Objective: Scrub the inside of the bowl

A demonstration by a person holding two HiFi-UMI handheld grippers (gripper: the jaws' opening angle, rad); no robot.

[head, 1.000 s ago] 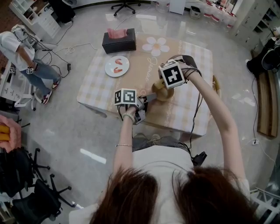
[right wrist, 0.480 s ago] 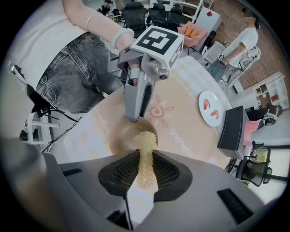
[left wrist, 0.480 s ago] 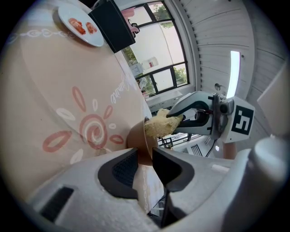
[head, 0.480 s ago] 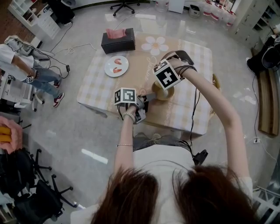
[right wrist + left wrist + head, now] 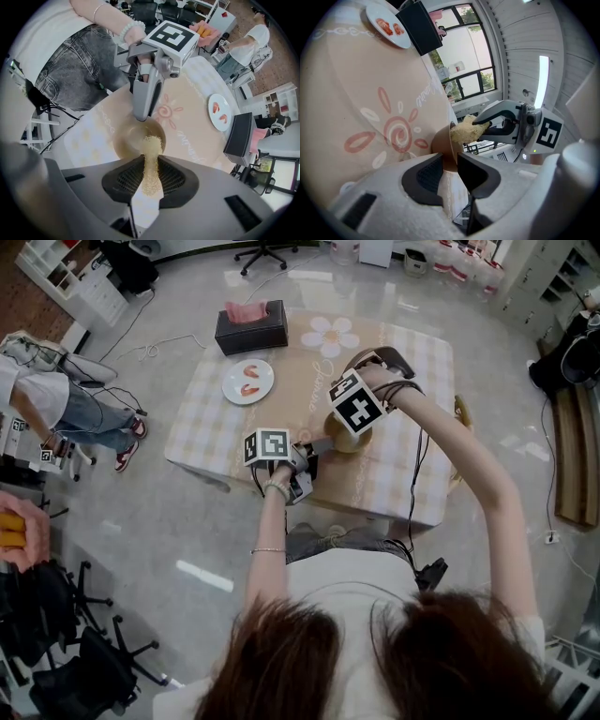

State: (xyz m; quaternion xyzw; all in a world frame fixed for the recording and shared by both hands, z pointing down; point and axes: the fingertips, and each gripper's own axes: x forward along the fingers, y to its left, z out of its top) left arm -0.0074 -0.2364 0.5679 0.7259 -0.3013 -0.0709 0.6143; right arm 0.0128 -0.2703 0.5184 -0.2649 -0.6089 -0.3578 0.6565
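Bowl (image 5: 127,140) getting scrubbed
My left claw (image 5: 450,163), jaws just closing, is pinching its rim; my right claw (image 5: 151,169) is pressing the gripped sponge (image 5: 152,143) inside.

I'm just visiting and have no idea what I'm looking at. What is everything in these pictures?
table: one, beige cloth with checked edges, centre.
bowl: one, brown, on the table's near side.
sponge: one, yellow, reaching into the bowl.
plate: one, white, table's far left.
food pieces: two, red, on the plate.
tissue box: one, black, behind the plate.
office chairs: at least two, black, on the floor.
bystander: one, white top, left edge.
left gripper: one, grey; its jaws have just been closing and grip the bowl's rim.
right gripper: one, grey, pointing down, shut on the sponge.
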